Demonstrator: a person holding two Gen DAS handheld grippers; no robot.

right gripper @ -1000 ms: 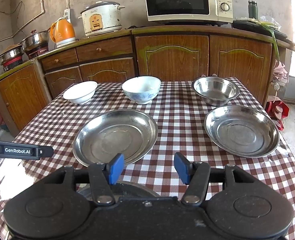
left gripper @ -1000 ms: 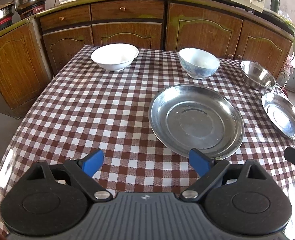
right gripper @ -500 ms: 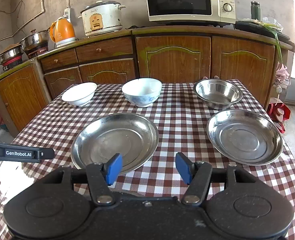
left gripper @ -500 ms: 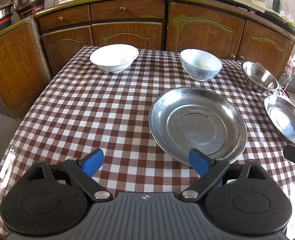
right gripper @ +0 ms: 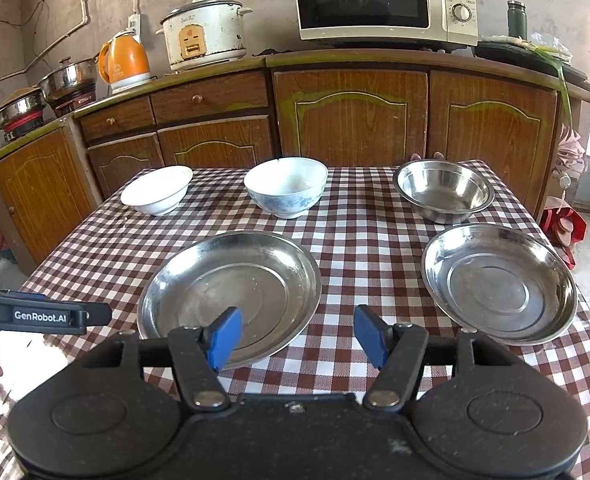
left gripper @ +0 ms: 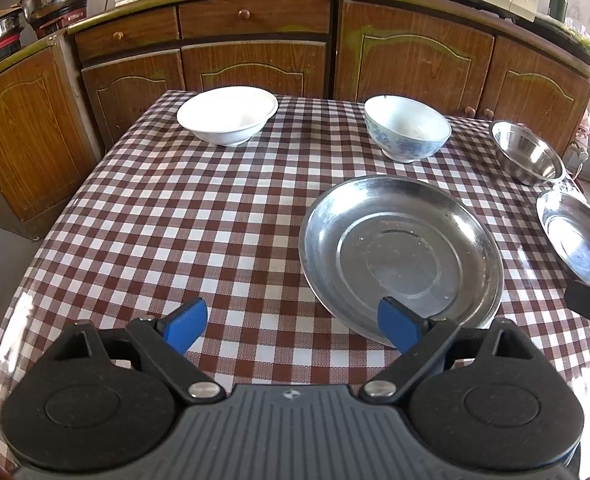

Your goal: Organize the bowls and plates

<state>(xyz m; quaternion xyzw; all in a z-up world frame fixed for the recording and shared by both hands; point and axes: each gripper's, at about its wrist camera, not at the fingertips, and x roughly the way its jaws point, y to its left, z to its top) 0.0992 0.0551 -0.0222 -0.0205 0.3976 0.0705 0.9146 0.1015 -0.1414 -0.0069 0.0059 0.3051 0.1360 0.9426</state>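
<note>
On the checked table (left gripper: 199, 216) stand a white bowl (left gripper: 227, 114), a blue-patterned bowl (left gripper: 407, 128), a small steel bowl (left gripper: 527, 152), a large steel plate (left gripper: 401, 256) and a smaller steel plate (left gripper: 575, 236). The same things show in the right wrist view: white bowl (right gripper: 157, 189), patterned bowl (right gripper: 286, 186), steel bowl (right gripper: 443, 190), large plate (right gripper: 231, 292), smaller plate (right gripper: 499, 282). My left gripper (left gripper: 293, 326) is open and empty above the table's near edge, its right finger over the large plate's rim. My right gripper (right gripper: 297, 338) is open and empty, just right of the large plate's near rim.
Wooden cabinets (right gripper: 351, 116) run behind the table, with a microwave (right gripper: 383, 0), a rice cooker (right gripper: 203, 34), an orange kettle (right gripper: 123, 60) and pots (right gripper: 69, 80) on the counter. The left gripper's body (right gripper: 39, 316) shows at the left of the right wrist view.
Both grippers have moved forward a little toward the plates and bowls, so these sit lower and larger in view. Both stay open and empty.
</note>
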